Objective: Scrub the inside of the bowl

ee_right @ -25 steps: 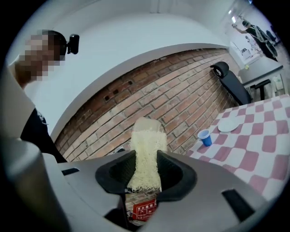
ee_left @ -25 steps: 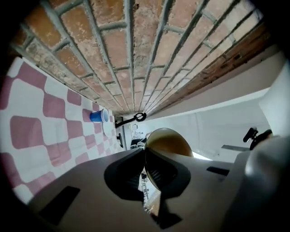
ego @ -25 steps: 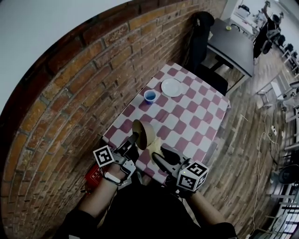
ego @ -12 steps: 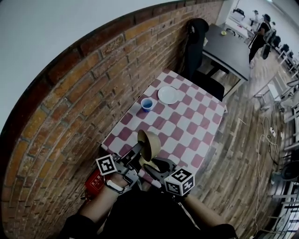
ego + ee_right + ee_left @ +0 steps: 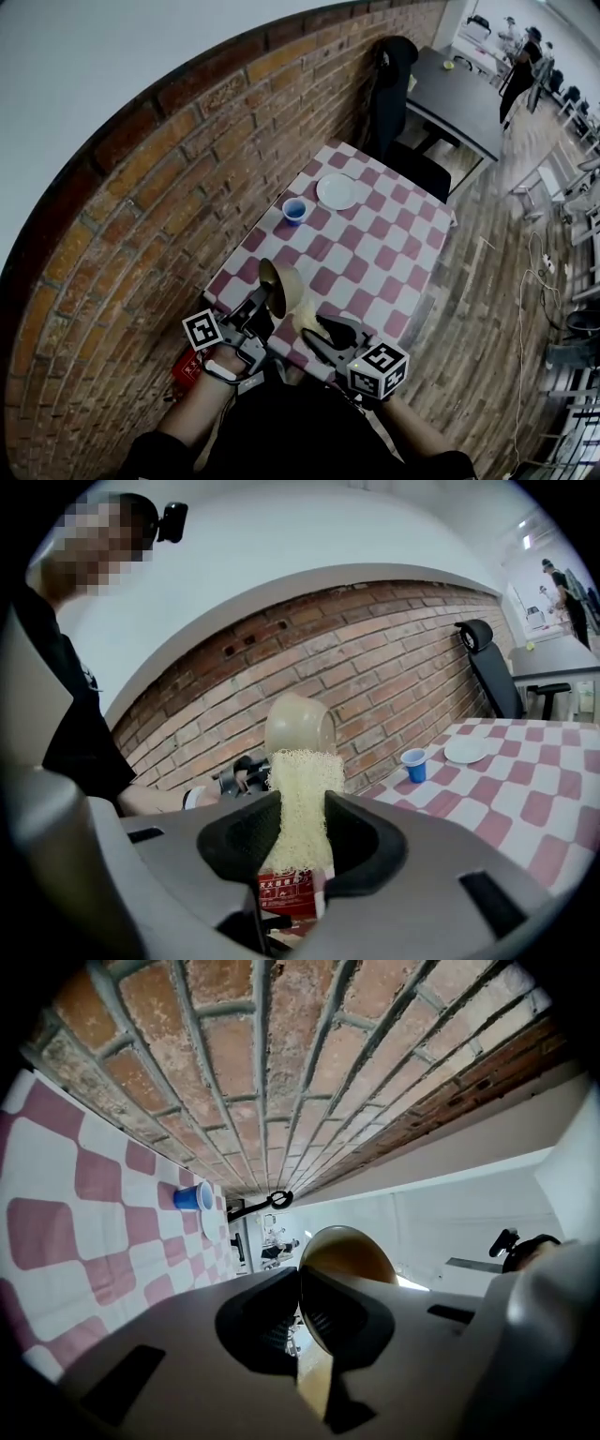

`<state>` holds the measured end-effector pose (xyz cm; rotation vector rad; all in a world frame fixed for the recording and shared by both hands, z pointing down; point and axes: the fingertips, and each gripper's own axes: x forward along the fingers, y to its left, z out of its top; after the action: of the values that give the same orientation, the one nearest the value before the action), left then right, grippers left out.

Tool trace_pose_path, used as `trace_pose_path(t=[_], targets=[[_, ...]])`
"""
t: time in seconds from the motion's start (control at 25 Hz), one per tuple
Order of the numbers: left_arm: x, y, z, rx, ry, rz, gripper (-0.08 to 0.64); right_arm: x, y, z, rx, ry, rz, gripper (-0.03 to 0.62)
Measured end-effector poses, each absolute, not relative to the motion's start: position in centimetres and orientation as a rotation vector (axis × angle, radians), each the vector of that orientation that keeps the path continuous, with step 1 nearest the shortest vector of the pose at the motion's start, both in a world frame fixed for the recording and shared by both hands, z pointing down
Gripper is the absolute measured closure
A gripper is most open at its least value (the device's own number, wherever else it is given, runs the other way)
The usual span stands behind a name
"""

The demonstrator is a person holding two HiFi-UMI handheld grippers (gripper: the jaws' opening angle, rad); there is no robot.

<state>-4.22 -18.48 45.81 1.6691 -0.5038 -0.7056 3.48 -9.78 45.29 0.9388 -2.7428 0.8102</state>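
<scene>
You are holding the tan round bowl (image 5: 279, 286) on its side in midair, the pale-yellow mesh scouring pad (image 5: 300, 799) just beside it.

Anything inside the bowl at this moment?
Nothing visible: the bowl, clamped at its rim by the left gripper, shows bare brown inner wall. Its lower part is hidden behind the jaws. The scrubber sits outside, in the right gripper.

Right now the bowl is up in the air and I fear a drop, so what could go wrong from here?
1. The left gripper grips the bowl only by its rim, tilted on its side; a hard push from the scrub pad in the right gripper could lever it out of the fingers.
2. The bowl hangs near the table edge, so a slip might send it to the floor.
</scene>
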Motion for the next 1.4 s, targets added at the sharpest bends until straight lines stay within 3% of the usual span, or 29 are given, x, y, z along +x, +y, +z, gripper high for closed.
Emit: trace_pose_path(t=[0.24,0.48,0.68,1.0,1.4], targets=[[-2.4,-16.7,45.4,1.752,-0.371,-0.587,0.529,6.2,-10.9,40.7,1.038,-2.841,0.617,0.437],[0.1,-13.2,44.1,1.939,-0.133,-0.367,0.529,7.1,-10.6,36.5,0.84,-2.918,0.401,0.437],[1.8,-9.7,42.7,2.072,0.071,-0.241,0.529,7.0,-10.4,36.2,0.57,-2.974,0.556,0.439],[3.8,-5.8,41.9,2.14,0.254,-0.155,0.529,4.6,-8.8,42.8,0.148,-2.834,0.999,0.437],[1.9,-10.6,45.8,2.094,-0.138,-0.101,0.529,8.3,-12.7,43.3,0.609,-2.821,0.961,0.437]])
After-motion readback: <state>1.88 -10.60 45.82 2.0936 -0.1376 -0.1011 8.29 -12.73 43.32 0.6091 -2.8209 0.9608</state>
